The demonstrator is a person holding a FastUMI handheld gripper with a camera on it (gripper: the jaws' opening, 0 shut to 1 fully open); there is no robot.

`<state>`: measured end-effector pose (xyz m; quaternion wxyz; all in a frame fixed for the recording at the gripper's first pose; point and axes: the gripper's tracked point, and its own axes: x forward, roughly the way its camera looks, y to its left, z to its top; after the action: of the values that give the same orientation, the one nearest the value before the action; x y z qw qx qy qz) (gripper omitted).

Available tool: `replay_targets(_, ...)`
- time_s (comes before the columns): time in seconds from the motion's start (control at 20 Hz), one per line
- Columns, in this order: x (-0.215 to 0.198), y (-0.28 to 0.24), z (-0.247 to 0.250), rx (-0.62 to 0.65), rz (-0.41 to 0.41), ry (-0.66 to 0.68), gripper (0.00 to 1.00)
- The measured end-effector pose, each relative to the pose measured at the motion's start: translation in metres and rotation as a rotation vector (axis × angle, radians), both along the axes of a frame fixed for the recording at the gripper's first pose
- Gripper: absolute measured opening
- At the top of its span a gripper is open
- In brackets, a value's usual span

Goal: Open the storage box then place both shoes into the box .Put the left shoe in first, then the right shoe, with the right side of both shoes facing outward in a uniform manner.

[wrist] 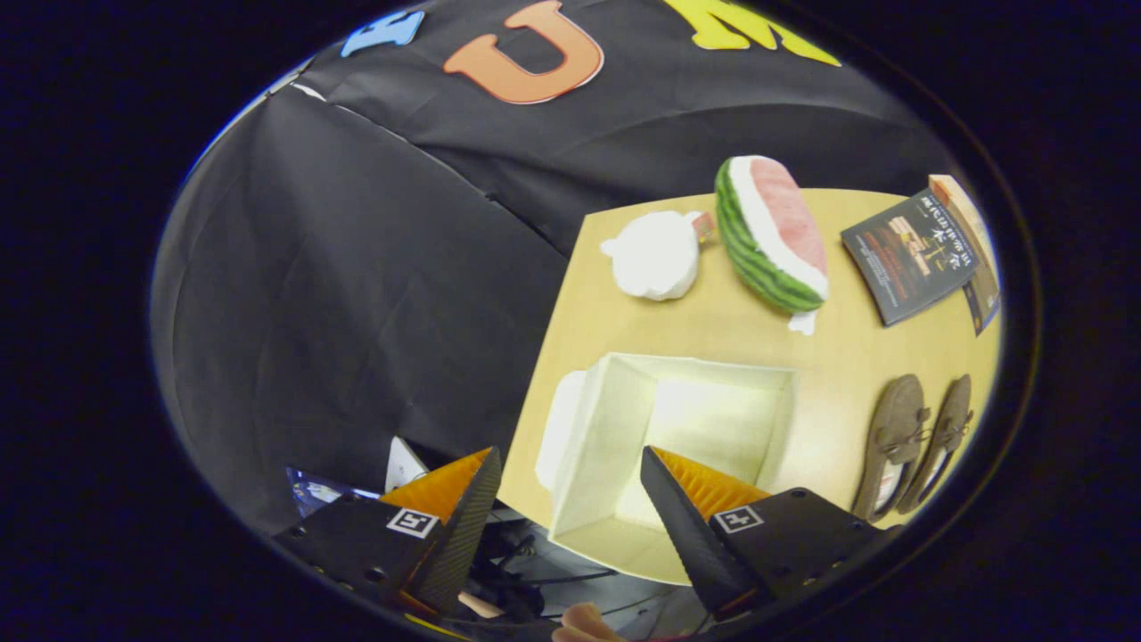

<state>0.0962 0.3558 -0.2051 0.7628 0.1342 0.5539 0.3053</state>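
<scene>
A white storage box [624, 419] stands open on the light wooden table [838, 348], its inside bare; its lid [560, 423] rests against its left side. Two brown shoes [914, 444] lie side by side on the table to the right of the box. My gripper [570, 468] hovers above the box's near left corner, open, with nothing between the fingers. One fingertip [655, 464] hangs over the box's opening, the other [486, 468] sits left of the table's edge.
Beyond the box lie a white plush toy [655, 254] and a watermelon-slice plush [771, 236]. A dark booklet [909, 254] and a further book rest at the table's far right. Black cloth hangs left of the table. Cables and papers lie below the near edge.
</scene>
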Motion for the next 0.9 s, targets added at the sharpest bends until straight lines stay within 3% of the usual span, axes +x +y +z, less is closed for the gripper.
replay_targets(0.25,0.012,-0.103,-0.031,-0.082,-0.013,-0.066,0.96)
replay_targets(0.55,0.009,-0.217,-0.1,-0.152,-0.074,0.003,0.96)
replay_targets(0.9,0.004,-0.298,-0.176,-0.279,-0.093,0.058,0.96)
